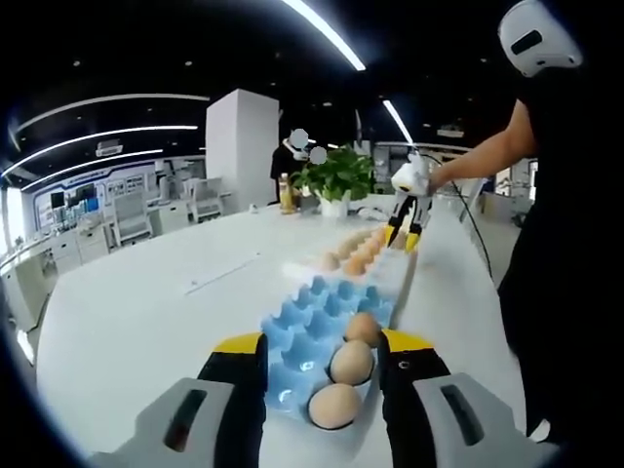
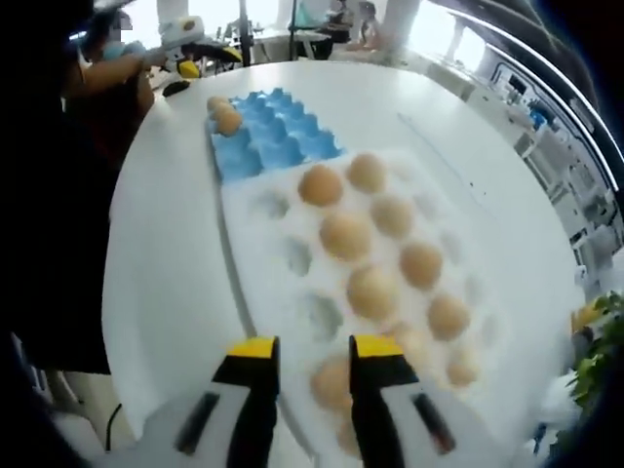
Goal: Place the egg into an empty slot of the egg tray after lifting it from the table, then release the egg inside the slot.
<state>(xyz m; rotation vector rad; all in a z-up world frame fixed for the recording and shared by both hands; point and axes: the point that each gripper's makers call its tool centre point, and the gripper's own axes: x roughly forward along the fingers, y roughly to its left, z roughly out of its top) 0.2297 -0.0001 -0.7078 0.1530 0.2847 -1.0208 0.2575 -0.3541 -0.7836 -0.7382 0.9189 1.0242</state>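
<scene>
Currently both tools are empty, jaws parted. Left tool (image 1: 322, 375), in the left gripper view, sits over the near end of the blue egg tray (image 1: 310, 317), which holds three eggs (image 1: 351, 362) in one column nearest the tool; the other blue slots look empty. Beyond it lies a white tray (image 1: 375, 263) with eggs, and the right tool (image 1: 409, 234) hangs over its far end.

Right gripper view: right tool (image 2: 314, 375) hovers low over the near end of the white tray (image 2: 268, 283), an egg (image 2: 331, 382) just ahead between the jaw tips, not gripped as far as I can tell. More eggs sit scattered in its cups; blue tray (image 2: 268, 141) is beyond, left tool (image 2: 195, 54) behind it, all on the white surface (image 2: 166, 244).

Judgement: pick step, pre-grasp. Next: drop around that egg, close gently, lift, carry to an empty blue slot.
</scene>
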